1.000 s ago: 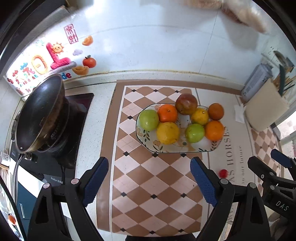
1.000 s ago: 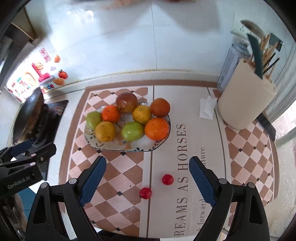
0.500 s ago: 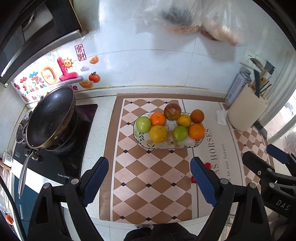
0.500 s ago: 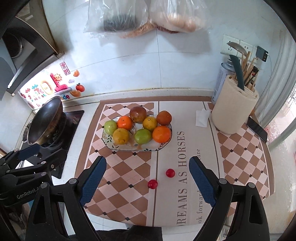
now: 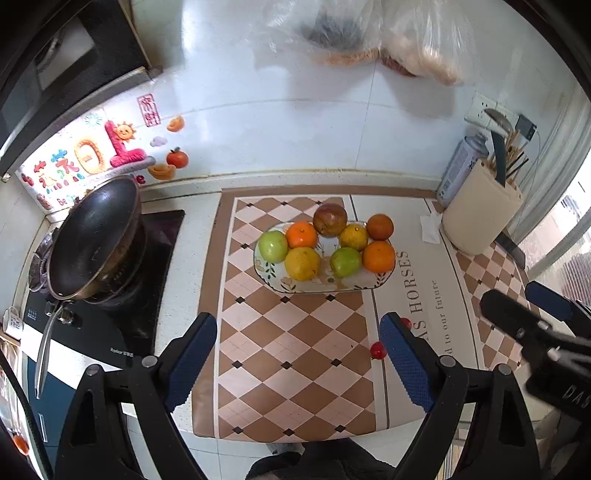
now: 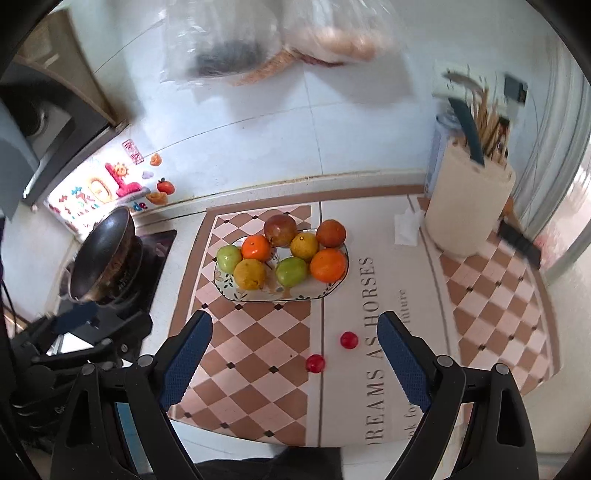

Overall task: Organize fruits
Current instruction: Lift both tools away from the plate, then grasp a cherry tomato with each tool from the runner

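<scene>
A patterned oval plate (image 5: 354, 285) (image 6: 325, 291) holds several fruits: oranges, green apples (image 5: 272, 246) (image 6: 291, 272), yellow citrus and a dark red fruit (image 5: 330, 219) (image 6: 280, 230). Two small red tomatoes lie loose on the mat in front of it (image 6: 349, 340) (image 6: 315, 363); in the left wrist view one (image 5: 377, 350) shows beside the right finger. My left gripper (image 5: 297, 356) is open and empty, well back from the plate. My right gripper (image 6: 294, 354) is open and empty above the tomatoes.
A black wok (image 5: 92, 240) sits on the cooktop at the left. A beige utensil holder (image 5: 478, 216) (image 6: 467, 210) with a knife, a spray can (image 5: 458, 170) and a tissue (image 6: 406, 229) stand at the right. Plastic bags (image 5: 354, 33) hang on the tiled wall.
Both grippers have pulled up and back from the plate, so the plate looks smaller and the counter's front edge shows. Both stay open.
</scene>
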Demonstrator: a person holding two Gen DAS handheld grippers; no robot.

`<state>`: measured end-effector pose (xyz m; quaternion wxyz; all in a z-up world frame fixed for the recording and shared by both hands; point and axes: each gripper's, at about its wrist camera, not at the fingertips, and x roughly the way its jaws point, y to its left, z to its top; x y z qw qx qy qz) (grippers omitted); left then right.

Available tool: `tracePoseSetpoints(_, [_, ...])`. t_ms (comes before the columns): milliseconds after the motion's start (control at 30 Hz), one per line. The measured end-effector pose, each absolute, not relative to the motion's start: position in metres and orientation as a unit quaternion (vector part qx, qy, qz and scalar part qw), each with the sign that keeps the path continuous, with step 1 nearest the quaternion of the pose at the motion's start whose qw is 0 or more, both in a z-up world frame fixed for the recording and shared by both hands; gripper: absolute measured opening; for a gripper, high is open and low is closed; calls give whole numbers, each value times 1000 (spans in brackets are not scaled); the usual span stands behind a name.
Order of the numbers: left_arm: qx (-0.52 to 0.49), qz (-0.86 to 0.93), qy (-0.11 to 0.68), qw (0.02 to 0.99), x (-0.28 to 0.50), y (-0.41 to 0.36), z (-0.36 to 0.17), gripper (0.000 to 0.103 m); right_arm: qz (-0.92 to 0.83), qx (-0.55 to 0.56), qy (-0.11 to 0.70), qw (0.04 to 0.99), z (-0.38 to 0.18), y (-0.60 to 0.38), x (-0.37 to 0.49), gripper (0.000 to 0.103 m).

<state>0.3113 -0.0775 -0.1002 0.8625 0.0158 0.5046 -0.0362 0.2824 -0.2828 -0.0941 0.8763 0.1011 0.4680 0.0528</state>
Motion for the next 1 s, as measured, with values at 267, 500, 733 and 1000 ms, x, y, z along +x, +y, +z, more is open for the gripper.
tracePoseSetpoints(267, [68,-7,555,829,349,-99,-176,103,24,167,542,823,-195,-339,328,77])
tracePoseSetpoints(500, [108,10,636,764,381,-121,-274,103,28,188,620,761,-315,-345,365,56])
tracePoseSetpoints(733, [98,-10,680,726,385,-132,-321,102,44,174,649,740,-369,-331,381,34])
tracePoseSetpoints(1000, [49,-85,699,709,380,-157,-327,98,39,167,635,753,-361,-344,367,33])
